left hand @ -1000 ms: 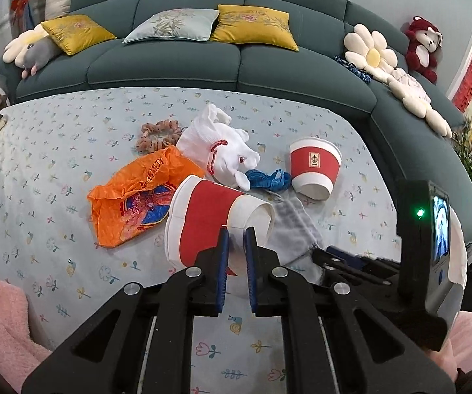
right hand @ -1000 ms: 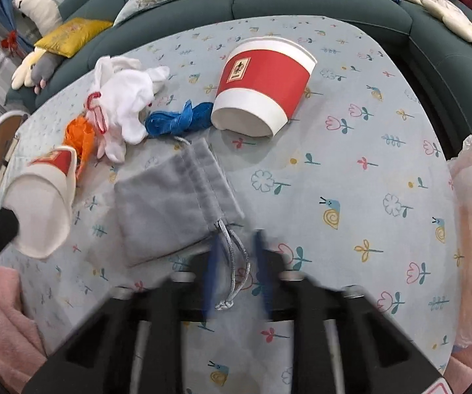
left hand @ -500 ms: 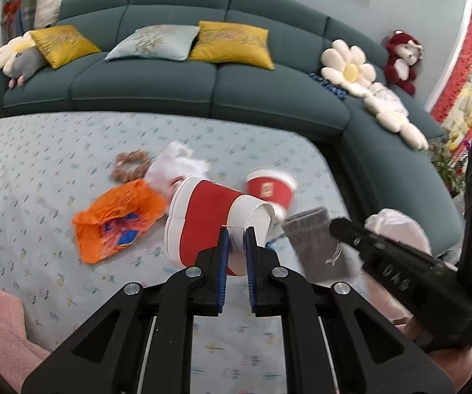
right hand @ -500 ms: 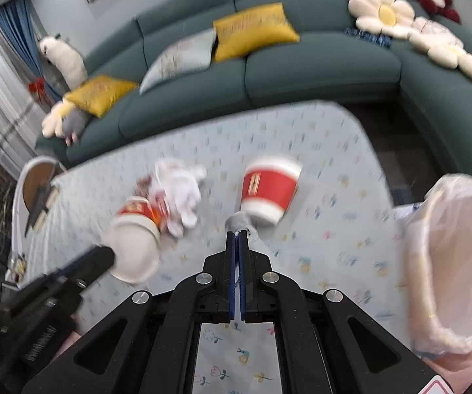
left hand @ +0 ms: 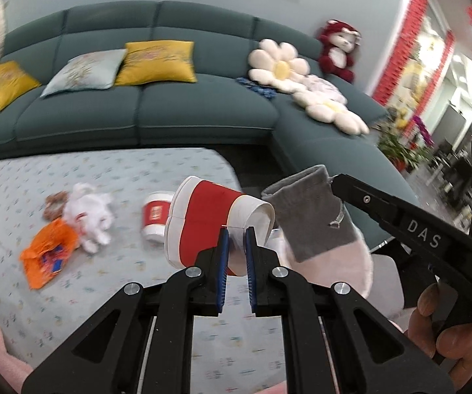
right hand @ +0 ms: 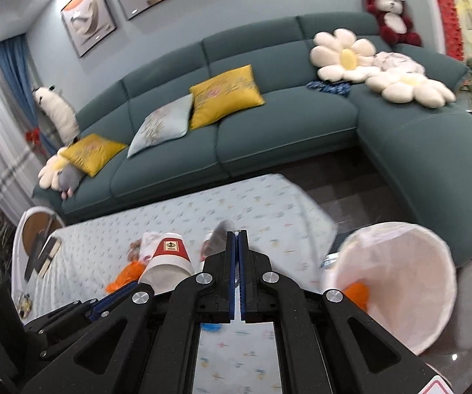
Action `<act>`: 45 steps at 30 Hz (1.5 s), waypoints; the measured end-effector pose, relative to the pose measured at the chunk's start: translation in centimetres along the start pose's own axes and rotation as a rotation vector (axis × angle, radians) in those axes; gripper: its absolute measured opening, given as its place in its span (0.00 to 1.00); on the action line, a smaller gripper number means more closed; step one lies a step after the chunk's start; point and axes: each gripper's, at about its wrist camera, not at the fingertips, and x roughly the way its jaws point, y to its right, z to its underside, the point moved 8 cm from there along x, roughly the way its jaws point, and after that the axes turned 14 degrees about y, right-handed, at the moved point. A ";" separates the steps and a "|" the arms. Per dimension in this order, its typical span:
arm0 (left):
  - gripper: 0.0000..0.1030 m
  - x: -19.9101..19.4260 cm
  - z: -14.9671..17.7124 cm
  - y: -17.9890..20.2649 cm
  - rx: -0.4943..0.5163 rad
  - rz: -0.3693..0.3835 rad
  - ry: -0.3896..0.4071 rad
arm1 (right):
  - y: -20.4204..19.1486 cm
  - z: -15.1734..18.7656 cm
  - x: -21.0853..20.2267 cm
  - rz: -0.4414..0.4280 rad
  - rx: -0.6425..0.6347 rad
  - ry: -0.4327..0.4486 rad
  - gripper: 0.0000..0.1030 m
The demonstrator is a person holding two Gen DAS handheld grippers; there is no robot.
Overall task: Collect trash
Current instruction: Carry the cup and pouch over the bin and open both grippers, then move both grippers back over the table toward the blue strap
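My left gripper (left hand: 235,233) carries the big red paper cup (left hand: 209,220), which blocks the way straight ahead; just to its right the grey pouch (left hand: 314,216) hanging from my right gripper (right hand: 236,233) crowds that side. Beyond them the bin liner (right hand: 396,279) gapes open with nothing across its mouth. Down on the floral tablecloth (left hand: 104,177), the second cup (left hand: 155,216), white bag (left hand: 88,213) and orange bag (left hand: 48,252) clutter the middle; the near strip lies bare.
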 end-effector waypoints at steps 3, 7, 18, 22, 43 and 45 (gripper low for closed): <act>0.10 0.9 0.1 3.0 0.020 0.044 -0.013 | 3.0 -0.8 -1.2 0.042 0.022 0.018 0.02; 0.10 2.3 0.3 6.4 0.035 0.096 -0.034 | 7.5 -1.2 -2.5 0.105 0.061 0.030 0.02; 0.10 6.2 2.8 13.1 0.059 0.192 -0.122 | 15.4 0.2 -3.7 0.216 0.121 0.013 0.02; 0.10 7.2 3.5 14.5 0.075 0.203 -0.139 | 17.1 0.8 -3.8 0.233 0.136 -0.002 0.03; 0.43 5.8 2.6 9.2 0.009 0.085 -0.098 | 13.4 0.9 -3.5 0.192 0.091 0.002 0.32; 0.43 5.3 2.5 7.5 -0.007 0.060 -0.090 | 12.1 1.2 -3.1 0.176 0.075 -0.008 0.33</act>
